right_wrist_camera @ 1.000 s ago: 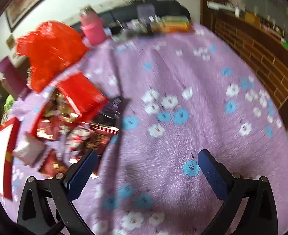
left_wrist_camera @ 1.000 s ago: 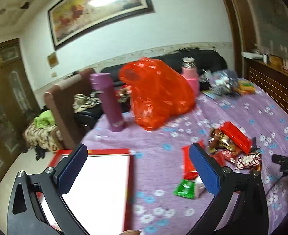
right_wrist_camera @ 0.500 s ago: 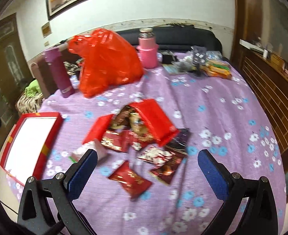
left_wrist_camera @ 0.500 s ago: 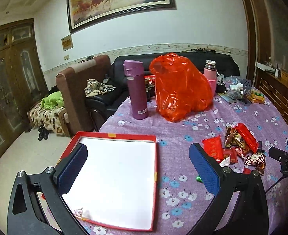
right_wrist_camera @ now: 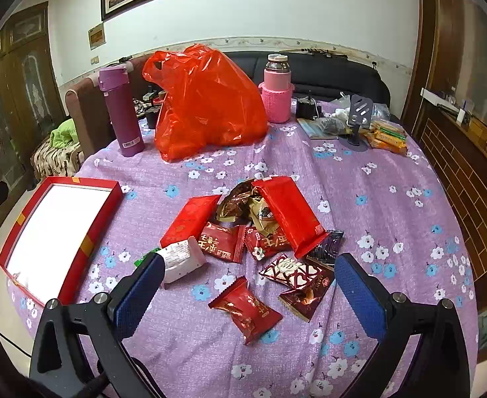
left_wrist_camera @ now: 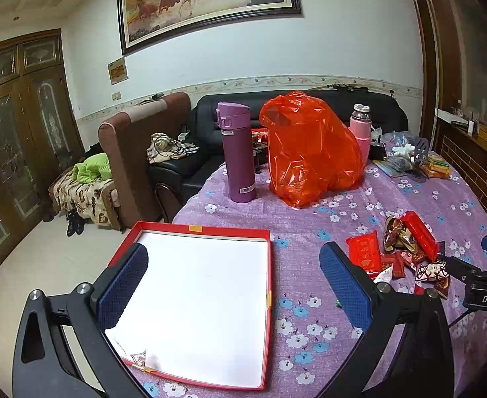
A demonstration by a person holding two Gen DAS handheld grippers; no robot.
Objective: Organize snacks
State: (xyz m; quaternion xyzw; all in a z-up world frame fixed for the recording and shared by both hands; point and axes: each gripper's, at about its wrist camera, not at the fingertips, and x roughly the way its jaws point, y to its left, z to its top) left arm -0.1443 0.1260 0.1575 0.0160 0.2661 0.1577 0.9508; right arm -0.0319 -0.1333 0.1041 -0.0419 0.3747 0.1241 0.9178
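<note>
Red box (left_wrist_camera: 270,265) holds no snacks (right_wrist_camera: 256,232); they lie beside it.

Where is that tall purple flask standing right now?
The purple flask stands upright at the far left of the table in the right wrist view, just left of the orange plastic bag and beyond the red tray.
</note>
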